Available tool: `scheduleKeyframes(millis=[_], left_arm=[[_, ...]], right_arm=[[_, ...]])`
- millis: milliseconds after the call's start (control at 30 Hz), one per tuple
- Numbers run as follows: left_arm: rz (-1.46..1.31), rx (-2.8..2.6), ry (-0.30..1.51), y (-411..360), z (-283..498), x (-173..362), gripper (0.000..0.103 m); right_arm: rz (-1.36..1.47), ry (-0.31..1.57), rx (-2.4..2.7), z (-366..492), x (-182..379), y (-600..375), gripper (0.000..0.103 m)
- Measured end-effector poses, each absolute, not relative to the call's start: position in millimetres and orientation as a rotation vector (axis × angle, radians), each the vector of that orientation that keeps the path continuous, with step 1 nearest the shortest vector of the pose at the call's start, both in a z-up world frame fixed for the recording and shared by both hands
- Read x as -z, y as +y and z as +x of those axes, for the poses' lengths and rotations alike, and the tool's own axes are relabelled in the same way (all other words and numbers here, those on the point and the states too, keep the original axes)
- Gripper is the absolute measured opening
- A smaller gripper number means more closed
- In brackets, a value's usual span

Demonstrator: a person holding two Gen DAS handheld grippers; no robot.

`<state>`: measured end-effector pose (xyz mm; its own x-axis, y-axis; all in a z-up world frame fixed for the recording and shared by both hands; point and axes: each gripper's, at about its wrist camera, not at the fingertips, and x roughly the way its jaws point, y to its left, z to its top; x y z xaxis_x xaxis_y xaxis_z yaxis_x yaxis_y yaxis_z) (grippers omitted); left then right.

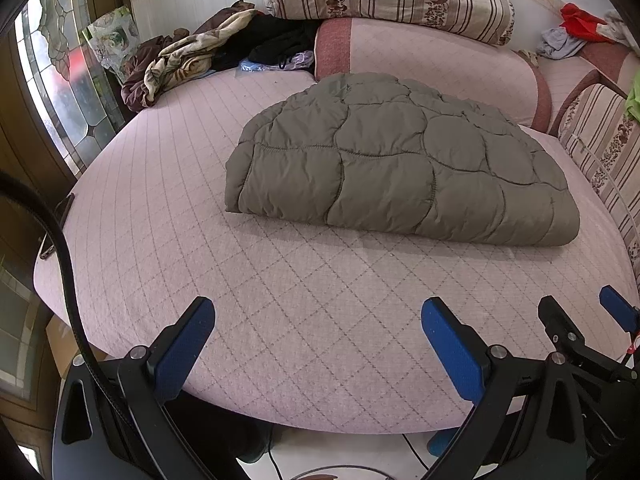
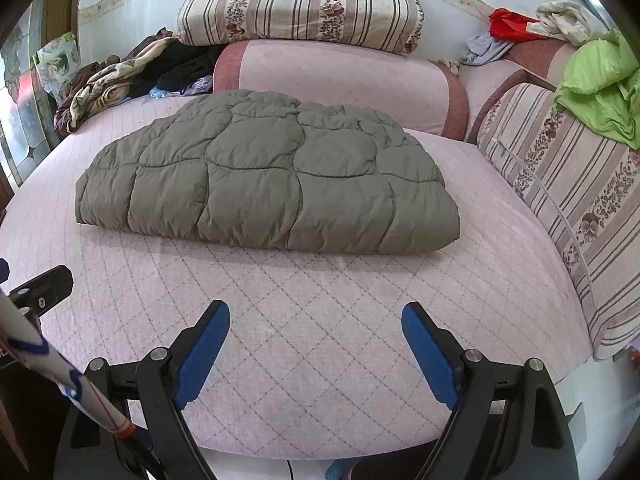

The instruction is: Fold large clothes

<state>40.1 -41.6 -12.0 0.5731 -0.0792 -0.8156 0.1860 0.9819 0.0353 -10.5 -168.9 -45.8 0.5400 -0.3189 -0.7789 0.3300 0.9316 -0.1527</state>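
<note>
Jacket (image 1: 400, 160), a grey-green quilted one, lies folded into a thick bundle in the middle of the bed (image 1: 280, 320), its near folded edge straight and its far side rounded toward the bolster (image 1: 432, 68). Pink quilted bedcover shows bare all round it: a wide strip between its near edge and the front edge of the mattress, and more on its left toward the window (image 1: 60, 92). On the right the room narrows, with the striped cushion (image 2: 568, 200) standing close to the jacket's right corner. Behind the bolster sits a striped pillow (image 2: 300, 4). A heap of brown, cream and black clothes (image 1: 192, 56) fills the far left corner, too tangled to tell apart; a lime-green cloth (image 2: 600, 84) and a red cloth (image 2: 512, 24) lie far right, partly cut off by the lens rim.

Both grippers hang over the bare front strip, well apart from the jacket. The left gripper (image 1: 318, 344) has its blue-padded jaws spread wide with nothing between them. The right gripper (image 2: 316, 344) is likewise spread wide and holds nothing; in the left view it shows only at the right edge (image 1: 588, 320). A black cable (image 1: 64, 272) crosses the left side of that view.
</note>
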Motion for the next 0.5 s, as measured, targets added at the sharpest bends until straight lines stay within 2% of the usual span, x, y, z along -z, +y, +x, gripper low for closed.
scheduleKeyframes(millis=[500], left_arm=[[0.124,0.155,0.945,-41.3,43.2,11.6,0.103]], right_arm=[[0.02,0.946,0.383,-6.4,50.6,-170.5,0.091]])
